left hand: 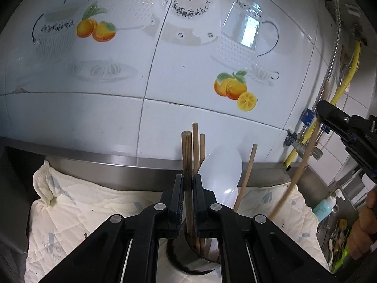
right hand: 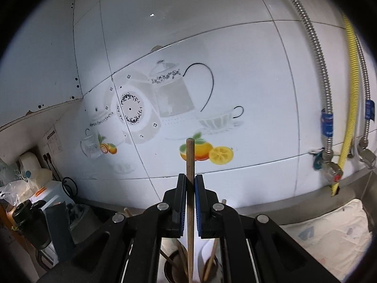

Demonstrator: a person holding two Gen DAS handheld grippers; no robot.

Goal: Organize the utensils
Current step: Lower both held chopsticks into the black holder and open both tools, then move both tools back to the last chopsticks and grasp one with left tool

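Left gripper (left hand: 187, 188), lower centre of the left wrist view: jaws nearly closed on the dark ridged wooden stick (left hand: 187, 160), which stands upright in the round dark metal utensil holder (left hand: 188, 265) at the bottom edge. Beside it in the holder: two slimmer brown wooden chopsticks (left hand: 195, 146), a translucent white plastic spoon (left hand: 222, 174) and one pale chopstick (left hand: 247, 176) leaning right.

Right gripper (right hand: 190, 202), lower centre of the right wrist view: jaws narrowly parted around a slim light wooden chopstick (right hand: 190, 165). Contact with the pads looks likely but cannot be confirmed, as a thin gap shows on each side. Its lower end descends toward the holder mouth (right hand: 169, 271) (partly hidden by the gripper body).

The holder stands on a cream quilted cloth (left hand: 70, 202) before the white tiled wall (left hand: 117, 113).

Judgement: insertion step in hand, the left steadying the contents while the right delivers a chopstick. Next move calls for lowering it straight into the free gap, then opening the jaws without disturbing neighbours.
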